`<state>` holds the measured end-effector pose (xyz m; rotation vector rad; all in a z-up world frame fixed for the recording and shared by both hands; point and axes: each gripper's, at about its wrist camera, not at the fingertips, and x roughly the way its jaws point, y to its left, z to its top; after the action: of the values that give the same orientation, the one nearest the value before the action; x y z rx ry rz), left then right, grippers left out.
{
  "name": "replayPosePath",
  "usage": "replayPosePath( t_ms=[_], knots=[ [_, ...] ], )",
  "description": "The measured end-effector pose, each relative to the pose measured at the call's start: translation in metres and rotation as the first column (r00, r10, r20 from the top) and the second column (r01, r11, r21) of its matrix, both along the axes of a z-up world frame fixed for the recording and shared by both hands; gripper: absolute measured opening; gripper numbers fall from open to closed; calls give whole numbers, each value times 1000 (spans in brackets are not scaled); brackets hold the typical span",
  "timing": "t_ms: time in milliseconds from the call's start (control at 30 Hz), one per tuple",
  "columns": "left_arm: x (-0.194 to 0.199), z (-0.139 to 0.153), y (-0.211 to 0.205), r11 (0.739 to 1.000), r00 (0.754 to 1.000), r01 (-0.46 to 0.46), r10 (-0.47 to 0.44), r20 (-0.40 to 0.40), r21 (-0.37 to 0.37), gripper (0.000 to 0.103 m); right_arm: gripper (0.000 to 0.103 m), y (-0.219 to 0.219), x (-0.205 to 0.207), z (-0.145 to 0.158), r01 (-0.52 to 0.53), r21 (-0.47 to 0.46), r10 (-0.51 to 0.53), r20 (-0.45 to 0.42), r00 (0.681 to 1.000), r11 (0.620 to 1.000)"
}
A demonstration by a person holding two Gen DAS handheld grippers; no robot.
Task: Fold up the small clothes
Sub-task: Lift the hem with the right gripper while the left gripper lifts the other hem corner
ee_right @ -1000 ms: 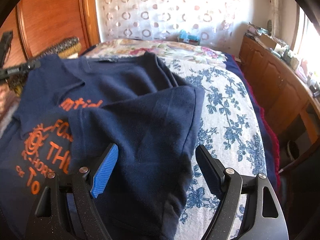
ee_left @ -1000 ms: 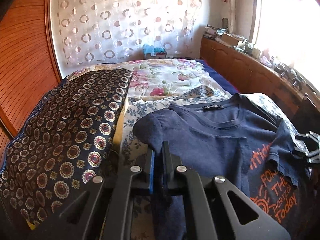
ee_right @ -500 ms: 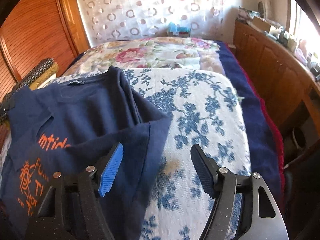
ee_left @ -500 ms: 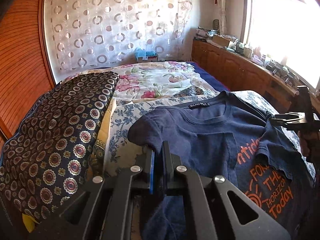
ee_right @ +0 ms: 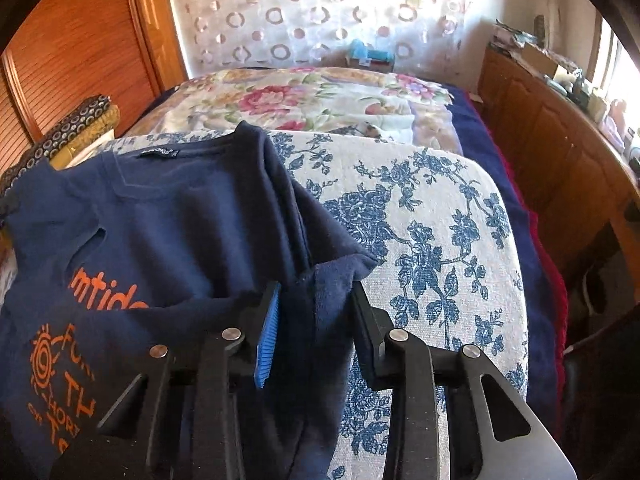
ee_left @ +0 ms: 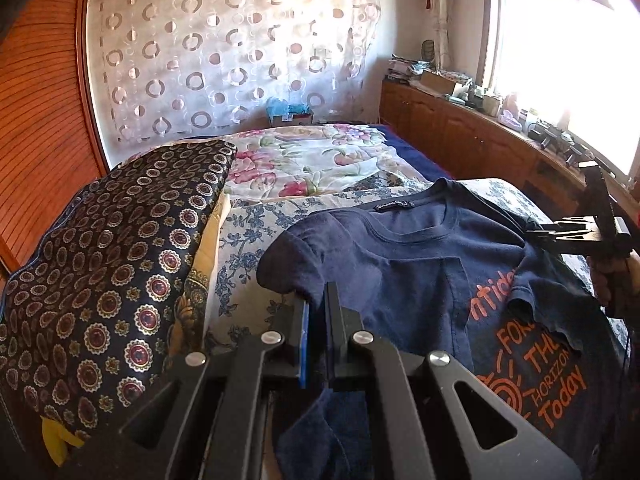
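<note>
A navy T-shirt (ee_left: 400, 264) with orange print lies face up on the bed, its collar toward the far end. My left gripper (ee_left: 318, 300) is shut on the shirt's left side just below the sleeve. In the right wrist view the shirt (ee_right: 180, 232) has its right side folded inward. My right gripper (ee_right: 315, 292) straddles that folded edge; its jaws are closing with a loose fold of fabric between them, and the pads do not clearly press it. The right gripper (ee_left: 592, 236) also shows at the right edge of the left wrist view.
The shirt rests on a white cover with blue flowers (ee_right: 432, 216). A dark cushion with round motifs (ee_left: 112, 260) lies to its left. A floral sheet (ee_left: 320, 160) covers the far bed. A wooden cabinet (ee_right: 560, 152) runs along the right, under the window.
My right gripper has slid right to the shirt's folded right edge and its jaws have narrowed around the fabric. The left gripper has stayed shut on the shirt in much the same place.
</note>
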<state>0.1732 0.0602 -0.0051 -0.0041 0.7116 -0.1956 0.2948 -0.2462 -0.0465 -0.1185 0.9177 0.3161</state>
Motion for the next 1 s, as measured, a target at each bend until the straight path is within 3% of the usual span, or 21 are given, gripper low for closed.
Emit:
replayPosePath(
  t_ms=[133, 200, 267, 467, 633, 800, 1000],
  knots=[
    [-1, 0, -2, 1000, 1000, 4, -4, 0, 3, 3, 29, 0, 0, 0, -1, 1, 1, 1, 1000, 1000],
    [-5, 1, -3, 1000, 1000, 8, -8, 10, 4, 3, 12, 0, 0, 1, -9, 10, 9, 4, 1000, 1000],
    [-13, 6, -4, 1000, 999, 16, -16, 29, -2, 3, 10, 3, -5, 6, -18, 13, 17, 31, 999, 1000],
    [-65, 30, -2, 998, 993, 47, -41, 114, -49, 3, 9, 6, -41, 42, -48, 65, 36, 175, 984, 997],
    [-128, 37, 9, 997, 984, 51, -39, 171, -66, 3, 8, 0, -98, 72, -96, 102, 65, 267, 961, 990],
    [-180, 32, 29, 996, 984, 32, -16, 179, -86, 3, 8, -17, -160, 82, -120, 121, 80, 290, 954, 985],
    [-220, 16, 48, 994, 992, 33, -20, 126, -105, 3, 8, -35, -213, 85, -125, 134, 87, 257, 962, 983]
  ],
)
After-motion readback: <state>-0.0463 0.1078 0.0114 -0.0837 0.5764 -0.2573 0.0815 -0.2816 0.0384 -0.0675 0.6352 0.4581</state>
